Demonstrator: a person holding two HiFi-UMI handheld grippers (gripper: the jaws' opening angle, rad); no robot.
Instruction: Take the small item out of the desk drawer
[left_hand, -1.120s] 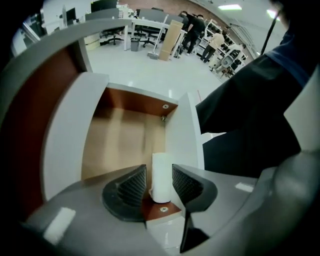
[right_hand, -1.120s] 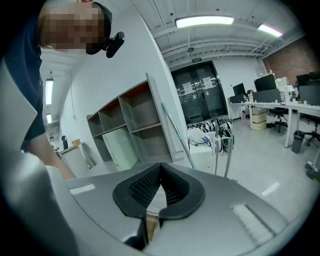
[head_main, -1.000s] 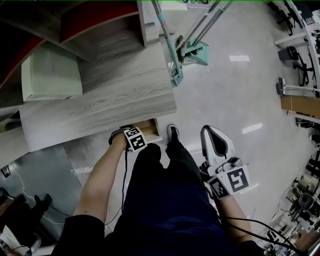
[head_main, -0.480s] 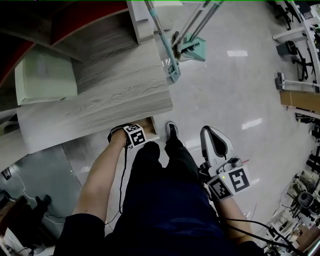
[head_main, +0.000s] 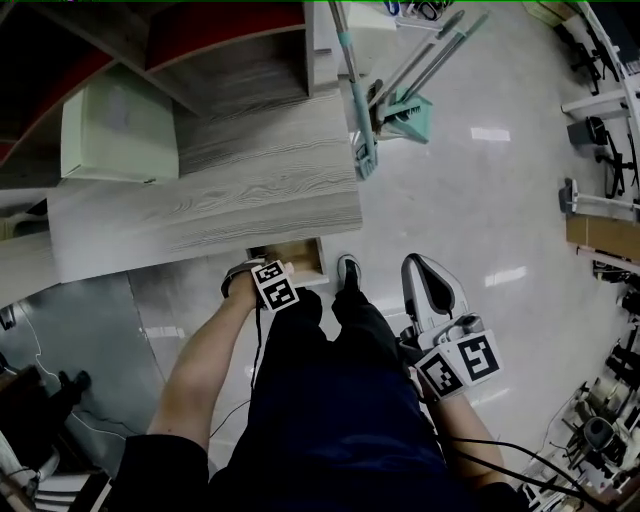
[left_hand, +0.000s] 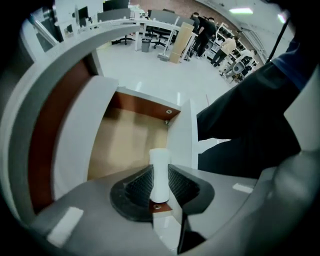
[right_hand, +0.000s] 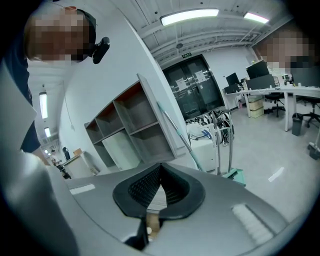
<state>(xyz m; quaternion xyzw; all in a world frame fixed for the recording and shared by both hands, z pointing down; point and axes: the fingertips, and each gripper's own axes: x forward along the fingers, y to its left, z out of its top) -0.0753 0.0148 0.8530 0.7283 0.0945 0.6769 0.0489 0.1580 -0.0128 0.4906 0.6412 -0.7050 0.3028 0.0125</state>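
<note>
The desk drawer (left_hand: 80, 135) is pulled open, with white sides and a bare wooden bottom. A small white cylinder (left_hand: 160, 162) stands upright between the black ribbed pads of my left gripper (left_hand: 160, 180), which press on it from both sides just above the drawer's front. In the head view the left gripper (head_main: 256, 276) sits at the open drawer (head_main: 298, 256) under the grey wood desktop (head_main: 220, 200). My right gripper (head_main: 428, 288) is held beside my right leg, away from the desk. Its pads (right_hand: 161, 187) meet, with nothing between them.
Teal-handled mops (head_main: 362, 120) lean against the desk's right end. A pale green box (head_main: 118, 135) sits in the shelf unit behind the desktop. My legs and a shoe (head_main: 347, 268) stand just in front of the drawer. Open shelves (right_hand: 127, 127) show in the right gripper view.
The head view has shifted slightly. My left gripper stays at the open drawer and my right gripper stays by my leg.
</note>
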